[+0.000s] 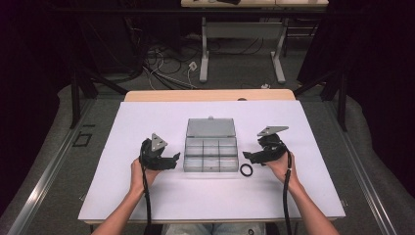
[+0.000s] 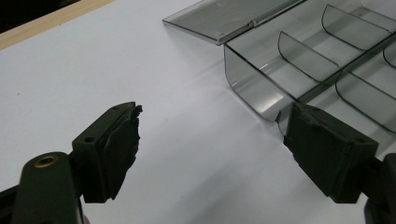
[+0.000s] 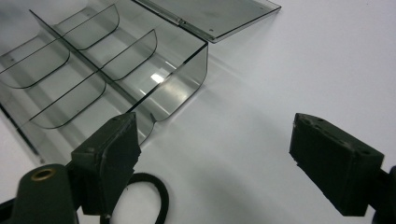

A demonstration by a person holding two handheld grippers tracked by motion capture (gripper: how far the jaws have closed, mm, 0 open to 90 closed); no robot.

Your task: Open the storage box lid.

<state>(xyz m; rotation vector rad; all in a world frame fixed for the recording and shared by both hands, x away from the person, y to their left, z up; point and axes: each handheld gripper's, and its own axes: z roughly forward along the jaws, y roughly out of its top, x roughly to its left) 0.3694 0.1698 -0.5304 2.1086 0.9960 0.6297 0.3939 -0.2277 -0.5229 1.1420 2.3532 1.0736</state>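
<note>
A: Status of tools?

B: My left gripper (image 1: pixel 172 160) and right gripper (image 1: pixel 248 157) both stand apart, empty. The black ring (image 1: pixel 246 170) lies flat on the white table (image 1: pixel 147 196), just beside the right one, near the clear box (image 1: pixel 210 155).

A: Handling?

B: I judge it light and slim; pinch across its band. Behind it, the box looks rigid, slippery.

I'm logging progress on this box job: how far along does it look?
Done: the clear compartment box lies open, its lid folded back flat. In hand: nothing; the left gripper and right gripper flank the box with jaws open. Left: the black ring lies on the table beside the box, outside any compartment.
</note>
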